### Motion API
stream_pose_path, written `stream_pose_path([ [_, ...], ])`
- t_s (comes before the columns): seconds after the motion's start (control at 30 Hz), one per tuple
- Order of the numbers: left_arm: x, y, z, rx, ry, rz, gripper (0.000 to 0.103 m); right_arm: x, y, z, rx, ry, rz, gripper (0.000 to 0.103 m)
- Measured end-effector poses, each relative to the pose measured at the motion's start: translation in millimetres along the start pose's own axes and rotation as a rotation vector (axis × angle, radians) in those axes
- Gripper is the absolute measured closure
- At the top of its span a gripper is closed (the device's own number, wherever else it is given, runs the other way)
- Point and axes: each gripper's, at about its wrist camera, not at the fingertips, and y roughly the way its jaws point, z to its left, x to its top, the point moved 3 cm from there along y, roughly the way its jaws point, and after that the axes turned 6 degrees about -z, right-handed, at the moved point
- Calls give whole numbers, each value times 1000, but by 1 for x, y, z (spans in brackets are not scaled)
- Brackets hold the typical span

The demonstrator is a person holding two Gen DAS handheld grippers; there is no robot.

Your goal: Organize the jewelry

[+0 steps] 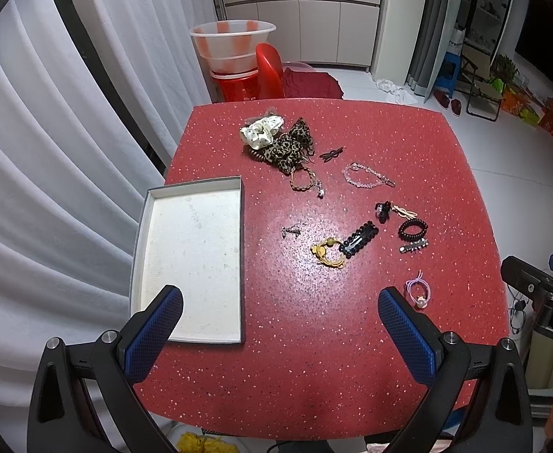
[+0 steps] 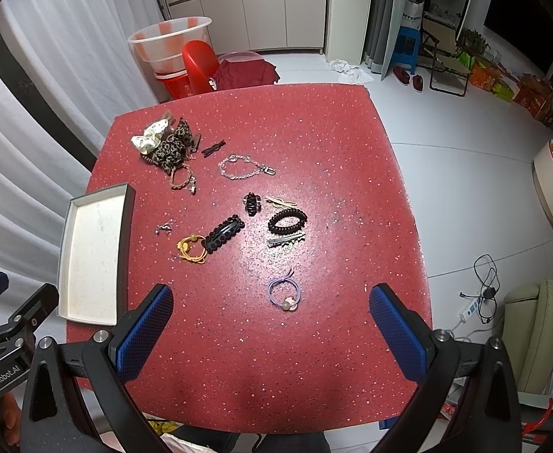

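Jewelry and hair pieces lie scattered on a red speckled table (image 1: 314,358) (image 2: 352,151). A shallow white tray (image 1: 189,260) (image 2: 91,253) sits empty at the left. I see a purple hair tie (image 1: 419,290) (image 2: 284,291), a yellow hair tie (image 1: 327,252) (image 2: 191,249), a black beaded clip (image 1: 359,238) (image 2: 224,232), a black coil tie (image 1: 412,228) (image 2: 288,221), a clear bead bracelet (image 1: 365,176) (image 2: 242,168) and a scrunchie pile (image 1: 276,139) (image 2: 165,143). My left gripper (image 1: 280,302) is open above the near table. My right gripper (image 2: 271,298) is open, above the purple tie.
A silver clip (image 1: 413,245) (image 2: 286,241), small earrings (image 1: 291,231) (image 2: 164,226), a braided bracelet (image 1: 302,180) (image 2: 181,176) and a small black claw clip (image 2: 252,204) also lie on the table. A red chair (image 1: 269,71) and buckets (image 1: 231,49) stand behind it.
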Motion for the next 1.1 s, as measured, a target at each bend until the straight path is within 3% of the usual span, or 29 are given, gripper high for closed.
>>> stream_pose_path([
  [0.5,-8,45,1,-5,-19,82,0,-9,34,-16,18,35,97,0],
  [0.8,-30,114,-15,-89,-74,198,0,-32,91,-48,-18,96,209,0],
  [1.1,-37,183,-33,-110,-159,226,0,-53,149,-53,4,78,269,0],
])
